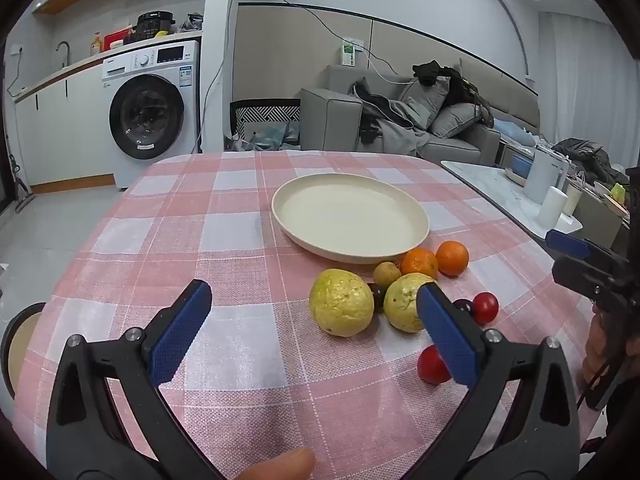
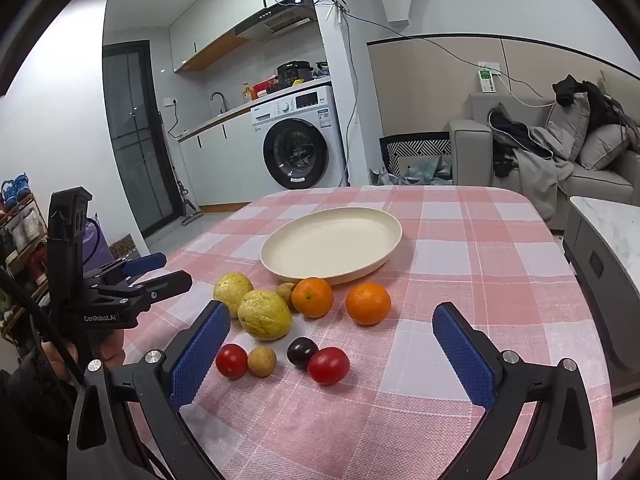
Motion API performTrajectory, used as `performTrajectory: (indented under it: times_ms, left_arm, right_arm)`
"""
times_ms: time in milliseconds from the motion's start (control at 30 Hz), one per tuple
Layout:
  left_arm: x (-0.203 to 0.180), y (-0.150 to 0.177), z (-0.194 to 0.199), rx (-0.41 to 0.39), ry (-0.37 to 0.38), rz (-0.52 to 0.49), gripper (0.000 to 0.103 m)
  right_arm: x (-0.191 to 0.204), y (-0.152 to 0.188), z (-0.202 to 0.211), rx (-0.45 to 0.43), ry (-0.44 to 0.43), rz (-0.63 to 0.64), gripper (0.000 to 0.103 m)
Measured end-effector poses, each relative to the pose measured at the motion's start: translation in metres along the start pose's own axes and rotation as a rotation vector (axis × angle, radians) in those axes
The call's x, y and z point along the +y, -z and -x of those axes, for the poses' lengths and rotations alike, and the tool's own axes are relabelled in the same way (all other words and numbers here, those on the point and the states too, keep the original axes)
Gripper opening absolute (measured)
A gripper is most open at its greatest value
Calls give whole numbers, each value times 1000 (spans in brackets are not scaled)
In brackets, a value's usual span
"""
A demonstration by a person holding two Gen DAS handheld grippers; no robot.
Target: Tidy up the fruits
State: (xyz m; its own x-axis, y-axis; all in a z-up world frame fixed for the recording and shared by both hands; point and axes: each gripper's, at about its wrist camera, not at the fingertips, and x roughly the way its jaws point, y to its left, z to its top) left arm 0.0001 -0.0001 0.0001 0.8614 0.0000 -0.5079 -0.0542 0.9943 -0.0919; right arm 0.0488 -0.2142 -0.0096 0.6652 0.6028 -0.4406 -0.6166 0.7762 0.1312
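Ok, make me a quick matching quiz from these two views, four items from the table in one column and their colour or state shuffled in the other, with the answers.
Things
1. plate
2. left gripper
3. larger tomato
4. tablecloth

Descriptions
A. red, beside a dark plum
B. pink and white check
C. cream, nothing in it
D. fingers apart, holding nothing

Pairs: 1-C, 2-D, 3-A, 4-B

Only legible text: "GenRobot.AI" in white on the black body of the left gripper point(image 2: 160, 270), lower left of the right wrist view; washing machine point(image 2: 298, 136) panel markings too small to read.
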Motion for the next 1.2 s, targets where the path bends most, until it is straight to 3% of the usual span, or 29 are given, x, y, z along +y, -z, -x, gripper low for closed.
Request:
performTrajectory:
  times_ms: [1200]
  left_arm:
    - [-3, 2, -3, 13, -4, -25, 102]
  right_arm:
    - [7, 0, 0, -2, 6, 41, 103]
